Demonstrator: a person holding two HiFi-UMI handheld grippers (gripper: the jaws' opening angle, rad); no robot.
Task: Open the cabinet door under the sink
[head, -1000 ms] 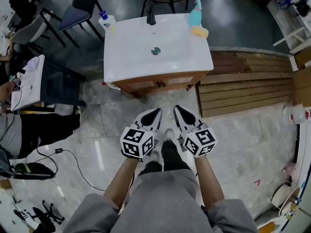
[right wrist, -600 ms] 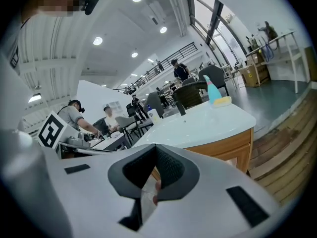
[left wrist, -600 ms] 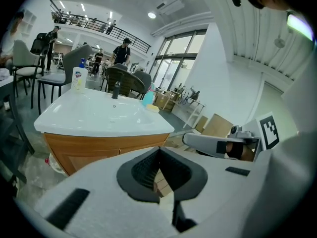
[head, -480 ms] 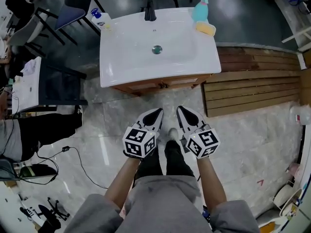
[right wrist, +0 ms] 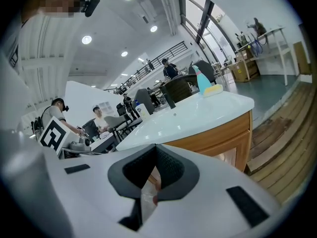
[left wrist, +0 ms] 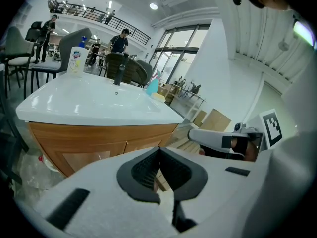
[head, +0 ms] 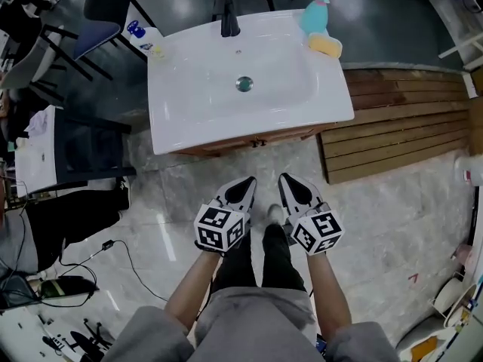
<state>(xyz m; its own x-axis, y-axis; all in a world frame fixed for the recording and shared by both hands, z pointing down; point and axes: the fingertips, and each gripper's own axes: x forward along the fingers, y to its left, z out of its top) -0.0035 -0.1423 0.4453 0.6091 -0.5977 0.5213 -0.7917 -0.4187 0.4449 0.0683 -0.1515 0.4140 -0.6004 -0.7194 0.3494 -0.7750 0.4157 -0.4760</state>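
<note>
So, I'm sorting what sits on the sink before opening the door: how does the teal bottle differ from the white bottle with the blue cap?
In the head view the teal bottle stands at the back right corner of the sink top, the white bottle at its back left. The teal bottle has a yellow sponge beside it; the white bottle stands alone. Both stand upright, either side of the black tap.

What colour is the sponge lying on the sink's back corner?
Yellow; the sponge shows clearest in the head view.
</note>
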